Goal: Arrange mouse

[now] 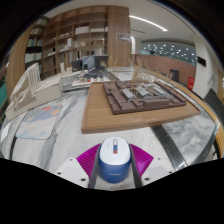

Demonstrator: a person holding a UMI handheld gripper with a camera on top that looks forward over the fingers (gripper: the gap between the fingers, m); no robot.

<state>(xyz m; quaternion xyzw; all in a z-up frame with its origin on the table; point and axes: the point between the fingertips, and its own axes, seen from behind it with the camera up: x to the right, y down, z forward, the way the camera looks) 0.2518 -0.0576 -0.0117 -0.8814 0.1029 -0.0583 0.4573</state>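
Observation:
A blue and white mouse sits between my gripper's two fingers, its white top facing up. Both fingers press on its blue sides, with the magenta pads spread out at either side. The mouse is held above a marble table top. The underside of the mouse is hidden.
A brown board with a wooden building model lies on the table ahead of the fingers. A pale grey sheet lies ahead to the left. Wooden shelves stand far behind, with an office room to the right.

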